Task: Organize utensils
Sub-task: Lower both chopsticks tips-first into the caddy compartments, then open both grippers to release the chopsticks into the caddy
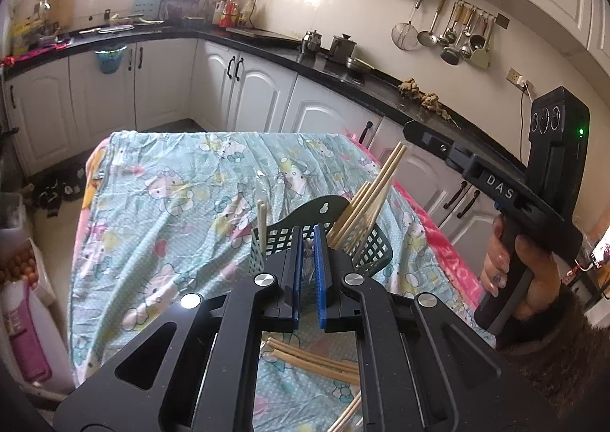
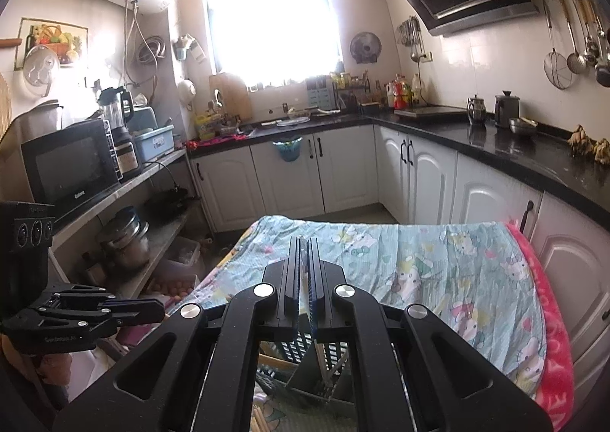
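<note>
Green utensil basket [image 1: 366,241] with chopsticks [image 1: 366,199] sits just beyond the left gripper [image 1: 309,241]; both jaws clenched empty.

The left gripper [image 1: 309,237] points forward and downward, its blue-padded jaws drawn nearly together. The right gripper [image 2: 304,247] tilts down less steeply, jaws closed. A hand [image 1: 514,272] wraps the right gripper's handle, at the far right of the left view.

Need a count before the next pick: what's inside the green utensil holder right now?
The green holder has a bundle of chopsticks leaning on its right side and two standing at left. The left gripper hides its middle and bottom.
</note>
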A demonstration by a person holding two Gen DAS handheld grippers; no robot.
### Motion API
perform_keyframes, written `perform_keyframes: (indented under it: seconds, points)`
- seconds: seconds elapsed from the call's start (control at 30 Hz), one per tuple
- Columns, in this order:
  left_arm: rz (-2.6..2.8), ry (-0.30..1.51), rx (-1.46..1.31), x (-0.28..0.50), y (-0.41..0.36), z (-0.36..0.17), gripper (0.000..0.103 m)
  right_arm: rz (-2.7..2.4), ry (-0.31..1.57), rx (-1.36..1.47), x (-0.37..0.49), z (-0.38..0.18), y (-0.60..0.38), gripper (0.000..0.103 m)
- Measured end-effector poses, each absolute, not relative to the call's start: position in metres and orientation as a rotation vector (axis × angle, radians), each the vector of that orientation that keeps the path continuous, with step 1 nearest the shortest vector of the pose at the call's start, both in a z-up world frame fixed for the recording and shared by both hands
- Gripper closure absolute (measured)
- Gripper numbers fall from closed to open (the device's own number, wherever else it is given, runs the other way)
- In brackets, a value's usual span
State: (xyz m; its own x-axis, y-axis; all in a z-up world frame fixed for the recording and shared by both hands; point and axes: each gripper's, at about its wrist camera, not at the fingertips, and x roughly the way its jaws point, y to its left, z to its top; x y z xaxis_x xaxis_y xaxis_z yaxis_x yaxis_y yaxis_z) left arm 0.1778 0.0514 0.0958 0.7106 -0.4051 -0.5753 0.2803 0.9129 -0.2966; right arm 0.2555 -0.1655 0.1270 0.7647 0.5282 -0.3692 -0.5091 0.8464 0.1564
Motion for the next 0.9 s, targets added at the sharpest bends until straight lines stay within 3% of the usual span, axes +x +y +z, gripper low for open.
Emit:
perform_keyframes:
  seconds: [0.43, 0.5, 0.6, 0.9]
  points:
    - [-0.403, 0.687, -0.233, 0.199, 0.038, 0.083, 0.1, 0.521, 0.45, 0.05, 0.267, 0.108, -0.168, 0.098]
    - [-0.4, 0.685, -0.243, 0.201, 0.039, 0.082, 0.091, 0.513, 0.453, 0.048, 0.268, 0.107, -0.169, 0.094]
    - [-0.397, 0.679, -0.255, 0.201, 0.041, 0.083, 0.082, 0.505, 0.446, 0.049, 0.266, 0.107, -0.172, 0.08]
    - [-0.383, 0.628, -0.273, 0.192, 0.048, 0.096, 0.052, 0.478, 0.428, 0.052, 0.26, 0.11, -0.183, 0.066]
